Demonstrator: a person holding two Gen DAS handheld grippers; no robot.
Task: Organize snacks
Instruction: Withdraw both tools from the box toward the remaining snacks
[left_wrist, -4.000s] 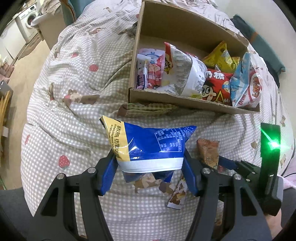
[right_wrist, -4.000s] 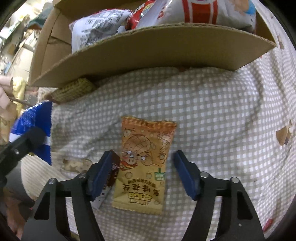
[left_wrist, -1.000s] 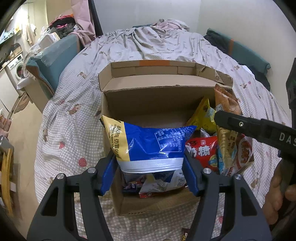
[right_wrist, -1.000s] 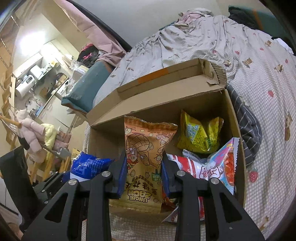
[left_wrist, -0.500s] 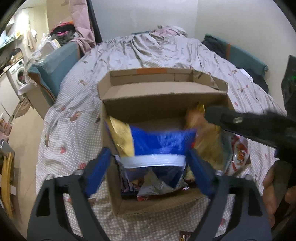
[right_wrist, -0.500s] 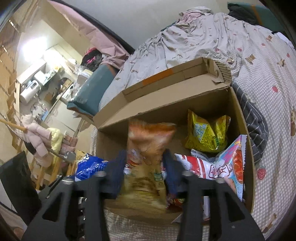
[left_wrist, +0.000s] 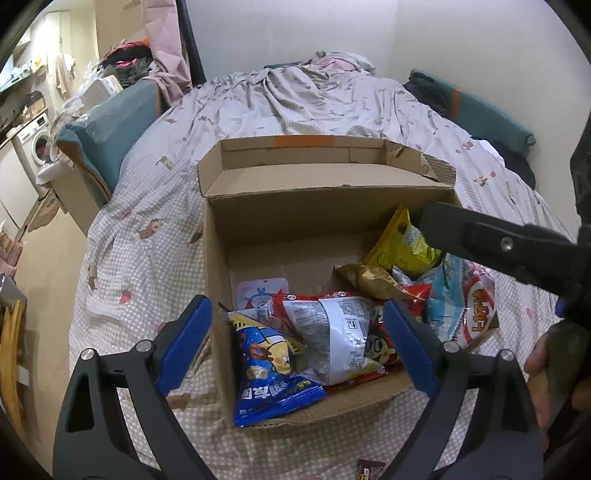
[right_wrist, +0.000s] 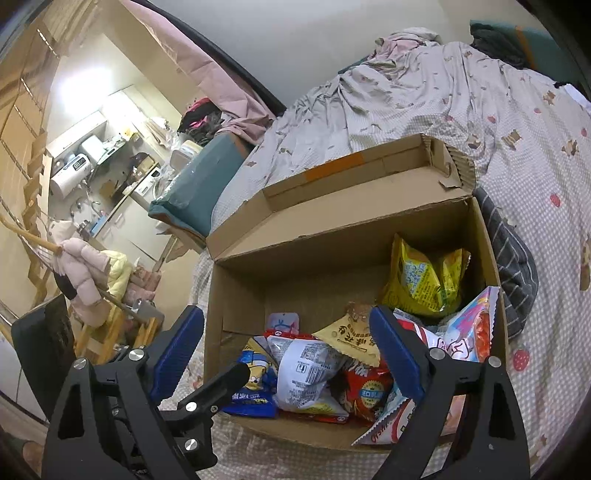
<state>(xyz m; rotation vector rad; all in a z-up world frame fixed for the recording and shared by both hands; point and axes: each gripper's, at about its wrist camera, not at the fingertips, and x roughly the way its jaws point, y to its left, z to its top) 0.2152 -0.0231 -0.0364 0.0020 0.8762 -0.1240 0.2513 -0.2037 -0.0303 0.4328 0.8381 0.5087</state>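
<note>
An open cardboard box (left_wrist: 216, 258) (right_wrist: 236, 295) sits on the checked bedspread and holds several snack bags. The blue bag (left_wrist: 271, 373) (right_wrist: 251, 387) lies at the box's front left corner. The tan peanut bag (left_wrist: 373, 280) (right_wrist: 351, 339) lies on top of the pile in the middle. A yellow bag (left_wrist: 402, 243) (right_wrist: 424, 280) stands at the back right. My left gripper (left_wrist: 297, 343) is open and empty above the box front. My right gripper (right_wrist: 286, 350) is open and empty above the box; its finger also shows in the left wrist view (left_wrist: 491, 240).
A small dark wrapper (left_wrist: 371, 470) lies on the bedspread in front of the box. A striped grey cloth (right_wrist: 513, 258) lies by the box's right wall. A teal cushion (left_wrist: 107, 122) and room clutter are to the left, off the bed.
Both grippers have opened. The blue bag dropped from my left gripper and the tan peanut bag from my right gripper into the box.
</note>
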